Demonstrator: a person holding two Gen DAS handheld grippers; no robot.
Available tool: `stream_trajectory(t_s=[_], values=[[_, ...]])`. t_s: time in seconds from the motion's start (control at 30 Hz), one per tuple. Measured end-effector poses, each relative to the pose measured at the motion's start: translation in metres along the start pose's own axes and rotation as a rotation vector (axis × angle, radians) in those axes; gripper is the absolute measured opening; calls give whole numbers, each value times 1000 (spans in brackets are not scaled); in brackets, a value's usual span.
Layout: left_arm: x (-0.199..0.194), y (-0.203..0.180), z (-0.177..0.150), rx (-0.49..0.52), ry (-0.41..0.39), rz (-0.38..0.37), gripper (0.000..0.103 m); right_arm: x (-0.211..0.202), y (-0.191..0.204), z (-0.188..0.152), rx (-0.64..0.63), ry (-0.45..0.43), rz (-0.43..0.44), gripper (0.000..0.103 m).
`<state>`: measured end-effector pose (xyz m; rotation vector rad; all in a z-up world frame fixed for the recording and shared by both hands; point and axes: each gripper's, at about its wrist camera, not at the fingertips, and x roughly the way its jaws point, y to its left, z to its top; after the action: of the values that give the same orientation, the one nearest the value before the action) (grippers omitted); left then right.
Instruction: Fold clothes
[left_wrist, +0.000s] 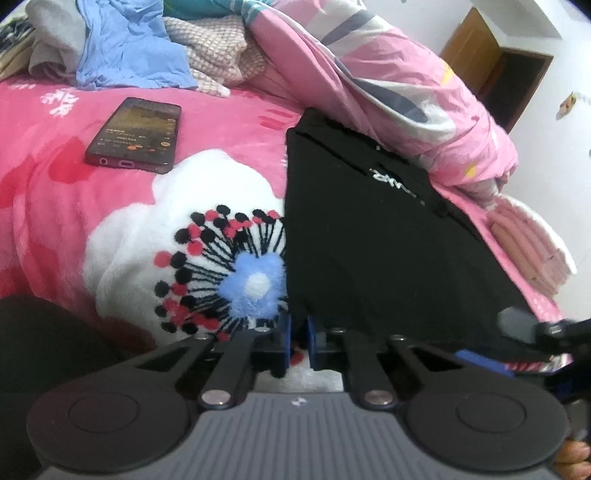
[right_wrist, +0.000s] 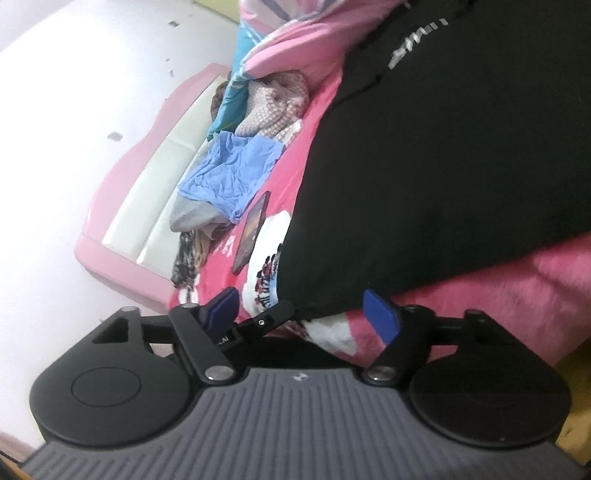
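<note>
Left tongs (left_wrist: 297, 341) clenched at the black garment's (left_wrist: 369, 240) near corner; right tongs (right_wrist: 306, 317) released, the garment's hem between the pads, on the bed (left_wrist: 55, 184).

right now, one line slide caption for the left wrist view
Left gripper shut at the near corner of a black garment on a pink floral blanket, phone nearby.

This is looking like a bedroom in a home. A bed (left_wrist: 55, 155) is filling the view, wearing a pink fleece blanket (left_wrist: 122, 229) with a large flower print. A pink quilt (left_wrist: 388, 92) is bunching up along one side, and loose clothes (left_wrist: 129, 48) are piling near a pink padded headboard (right_wrist: 147, 177). A phone (left_wrist: 136, 134) is lying on the blanket. White walls (right_wrist: 74, 92) and a wooden door (left_wrist: 472, 48) are closing in the room.
</note>
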<state>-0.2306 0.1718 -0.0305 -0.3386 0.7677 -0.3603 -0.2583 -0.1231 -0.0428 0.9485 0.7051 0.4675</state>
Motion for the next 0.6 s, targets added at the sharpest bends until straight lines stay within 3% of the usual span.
stream_trajectory(t_s=[0.17,0.33,0.5,0.6], values=[[-7,10,5,-106,-3,-74,7,18,-17,-4,171,31,72,52],[-14,24,13,-235,1,-169,6,50,-30,-15,396,67,191,49],[-19,24,17,-221,-22,-184,6,82,-34,-26,559,88,275,49],[-18,27,16,-236,-18,-195,6,92,-37,-32,640,71,308,41]])
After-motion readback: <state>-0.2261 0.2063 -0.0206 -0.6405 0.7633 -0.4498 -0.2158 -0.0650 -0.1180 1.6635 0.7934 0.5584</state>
